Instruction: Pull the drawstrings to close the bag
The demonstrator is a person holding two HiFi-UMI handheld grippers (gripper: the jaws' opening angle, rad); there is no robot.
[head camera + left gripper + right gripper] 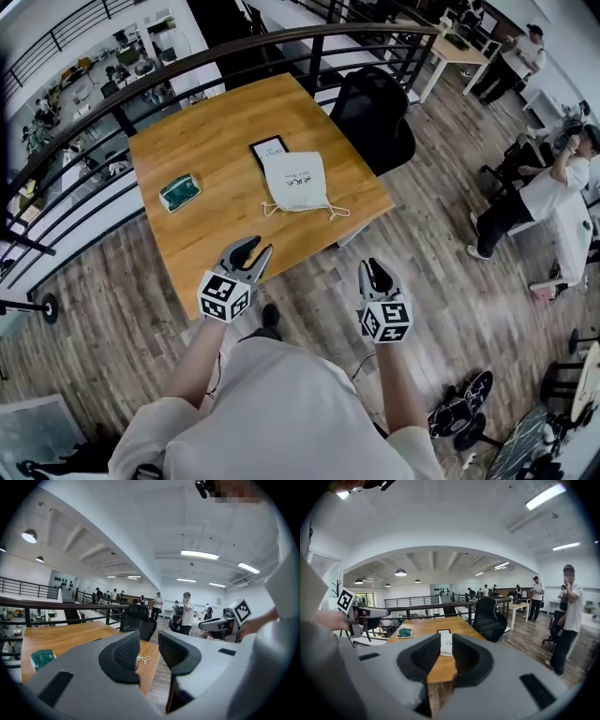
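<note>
Head view: a person stands at the 6 o'clock side of a wooden table [216, 141], 1 gripper in each hand, both held short of the table edge over the plank floor [94, 309].
Drawstring bag [295, 181]: white with dark print, lying flat on the table's 3 o'clock half, at 12 o'clock from the grippers and well apart from both.
Drawstrings [323, 212]: pale cords along the bag's 6 o'clock edge, 1 end at its 7 o'clock corner and 1 trailing toward 4 o'clock, with nothing touching them.
Left gripper [257, 247]: jaws fairly wide apart with nothing between them. In the left gripper view [149, 641], a cord end lies on the table far beyond the gap.
Right gripper [377, 270]: jaws narrowly apart and empty. In the right gripper view [446, 639], the bag shows far beyond the gap.
Black-framed tablet [270, 147]: at the bag's 11 o'clock. Whether it touches the bag's far edge or slips under it cannot be told.
Green packet [179, 191]: at 9 o'clock from the bag, well apart.
Office chair [375, 112]: black, at the table's 2 o'clock corner.
Railing [141, 84]: dark bars curving round the table from 9 to 12 o'clock.
</note>
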